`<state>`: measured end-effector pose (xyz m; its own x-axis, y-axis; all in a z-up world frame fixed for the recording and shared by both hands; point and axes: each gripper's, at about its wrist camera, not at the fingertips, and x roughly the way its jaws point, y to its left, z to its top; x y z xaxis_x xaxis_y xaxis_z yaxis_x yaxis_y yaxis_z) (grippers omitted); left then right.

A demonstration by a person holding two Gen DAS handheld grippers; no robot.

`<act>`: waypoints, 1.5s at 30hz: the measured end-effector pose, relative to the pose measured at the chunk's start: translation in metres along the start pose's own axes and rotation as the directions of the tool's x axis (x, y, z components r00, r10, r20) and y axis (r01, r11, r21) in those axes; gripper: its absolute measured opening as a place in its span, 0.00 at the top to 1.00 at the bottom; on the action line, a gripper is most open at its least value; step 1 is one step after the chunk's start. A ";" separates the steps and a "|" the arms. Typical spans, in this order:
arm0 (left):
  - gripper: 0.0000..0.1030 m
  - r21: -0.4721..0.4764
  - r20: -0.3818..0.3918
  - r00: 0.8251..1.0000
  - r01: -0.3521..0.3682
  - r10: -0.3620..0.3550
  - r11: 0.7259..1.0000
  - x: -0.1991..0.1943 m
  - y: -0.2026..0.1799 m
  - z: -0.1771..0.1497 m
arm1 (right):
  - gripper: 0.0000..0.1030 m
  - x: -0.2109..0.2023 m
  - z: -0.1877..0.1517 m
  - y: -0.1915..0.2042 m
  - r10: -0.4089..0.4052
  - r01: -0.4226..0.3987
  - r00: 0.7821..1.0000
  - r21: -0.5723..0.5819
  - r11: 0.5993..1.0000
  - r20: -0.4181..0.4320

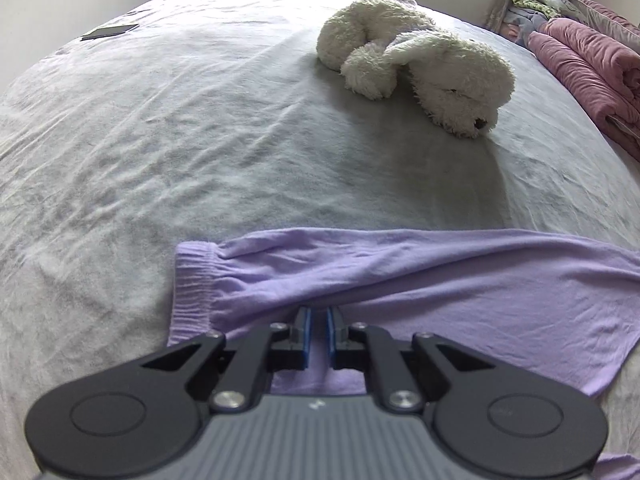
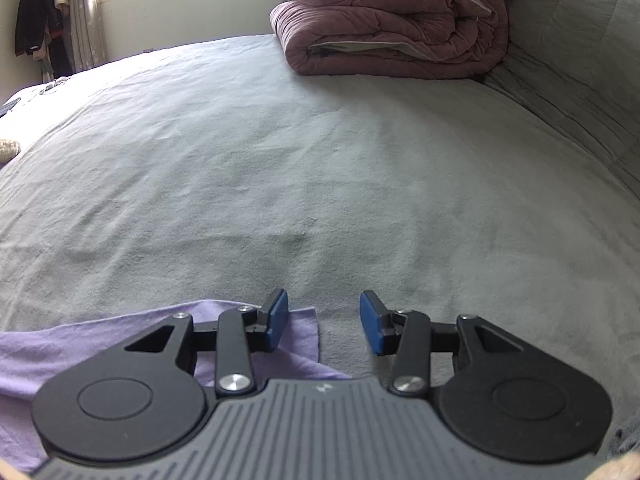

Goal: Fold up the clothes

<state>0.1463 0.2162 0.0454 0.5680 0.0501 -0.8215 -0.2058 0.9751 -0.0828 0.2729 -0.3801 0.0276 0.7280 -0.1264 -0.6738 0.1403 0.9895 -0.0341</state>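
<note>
Your left hand-held gripper [image 1: 318,322] was nearly shut, pinching the lilac knit garment [image 1: 400,280], which lay flat on the grey bed [image 1: 200,140]. Right hand-held gripper [image 2: 324,320] was half open, empty, at garment's corner. Regrip corner w/ right before lifting; keep fold edges aligned.

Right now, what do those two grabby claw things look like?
Both look alike. The left hand-held gripper and the right hand-held gripper have a grey ribbed body, two black round discs, black link bars with silver screws, and blue pads on black fingers. There is a small white mark on the grey part. No cables or sleeves show.
</note>
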 end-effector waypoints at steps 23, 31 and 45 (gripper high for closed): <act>0.92 -0.015 0.066 0.990 -0.125 0.125 0.992 0.001 0.002 0.005 | 0.99 0.021 0.020 0.051 -0.226 0.260 0.962 -0.248 0.933 0.154; 0.92 -0.062 0.107 0.978 -0.174 0.180 0.983 -0.008 0.015 0.011 | 0.98 0.034 0.008 0.059 -0.317 0.342 0.939 -0.253 0.905 0.136; 0.80 -0.141 0.090 0.991 -0.090 0.103 0.986 -0.015 0.041 0.021 | 0.46 -0.044 0.004 0.197 0.312 -0.235 0.949 -0.592 0.771 0.030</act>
<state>0.1459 0.2599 0.0658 0.6129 0.1699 -0.7717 -0.3667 0.9262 -0.0874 0.2713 -0.1799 0.0534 0.7553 0.1870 -0.6282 -0.4599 0.8340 -0.3047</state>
